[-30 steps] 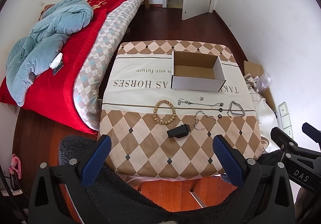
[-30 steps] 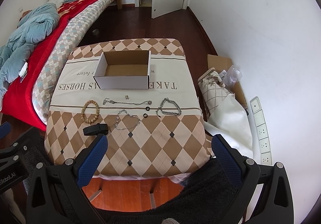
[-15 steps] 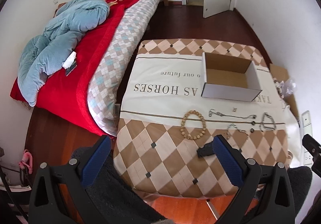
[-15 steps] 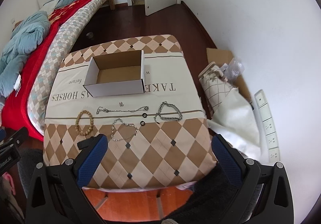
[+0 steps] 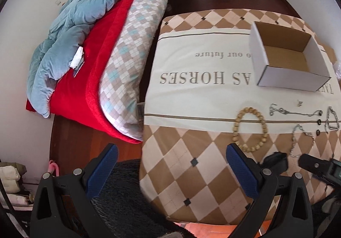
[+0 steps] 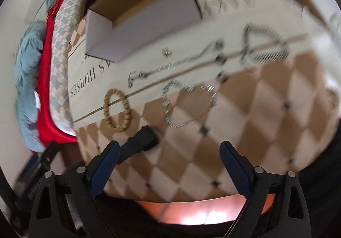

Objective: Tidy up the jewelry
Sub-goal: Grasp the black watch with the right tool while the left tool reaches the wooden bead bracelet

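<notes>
A wooden bead bracelet [image 5: 250,129] [image 6: 116,110], a thin silver necklace [image 6: 187,108] [image 5: 301,142], a long silver chain [image 6: 174,67] [image 5: 294,111], a thick chain bracelet [image 6: 264,46] [image 5: 332,118], two small black rings [image 5: 319,126] and a black clip [image 6: 141,142] [image 5: 275,160] lie on the checked tablecloth [image 5: 191,163]. An empty white cardboard box [image 5: 287,58] [image 6: 145,16] stands behind them. My left gripper [image 5: 170,165] is open over the table's left front corner. My right gripper [image 6: 168,161] is open, low over the front of the table, near the clip. Both are empty.
A bed with a red blanket [image 5: 102,46] and a blue quilt [image 5: 70,33] stands left of the table. A dark fuzzy seat [image 5: 123,191] is under my left gripper. The right gripper's body [image 5: 319,168] shows at the right of the left wrist view.
Both grippers have dropped closer to the table. The left one swung to the left front corner. The right one tilted and moved in fast over the jewelry, blurring its view.
</notes>
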